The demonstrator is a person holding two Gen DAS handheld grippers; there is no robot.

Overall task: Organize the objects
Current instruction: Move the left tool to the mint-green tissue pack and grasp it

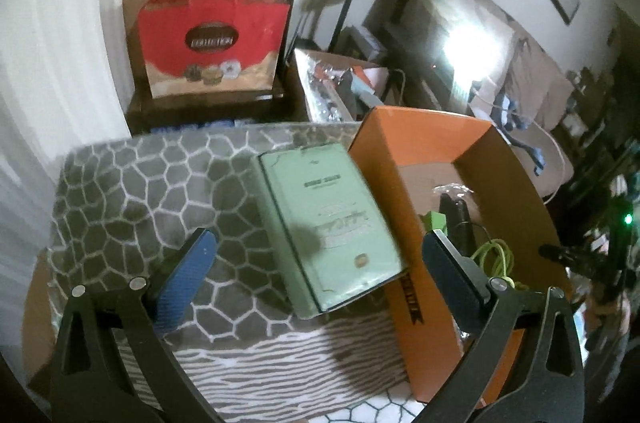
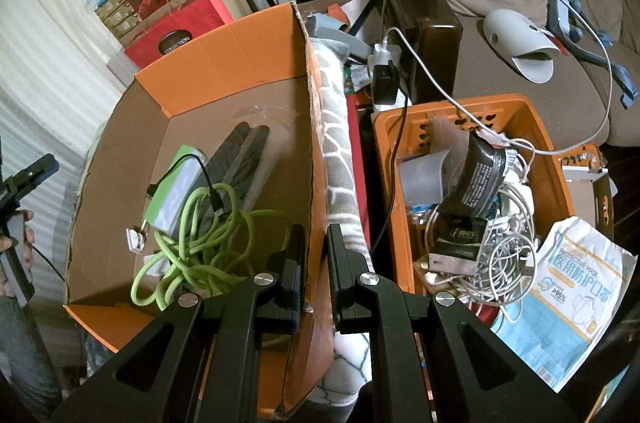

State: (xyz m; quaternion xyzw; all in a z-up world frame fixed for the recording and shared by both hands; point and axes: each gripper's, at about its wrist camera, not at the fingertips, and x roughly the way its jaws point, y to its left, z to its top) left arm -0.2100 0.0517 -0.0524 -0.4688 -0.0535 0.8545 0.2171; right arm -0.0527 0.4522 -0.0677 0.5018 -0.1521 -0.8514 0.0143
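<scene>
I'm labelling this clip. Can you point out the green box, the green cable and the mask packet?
green box (image 1: 328,223): left wrist view, middle of its printed top face.
green cable (image 2: 192,255): right wrist view, on the tangled loops inside the carton.
mask packet (image 2: 572,295): right wrist view, centre of its printed front.

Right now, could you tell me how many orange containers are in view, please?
2. The orange cardboard box sits on the patterned blanket, its wall clamped in the right tongs. The orange plastic crate stands beside it, full of cables. Others may be hidden.
</scene>
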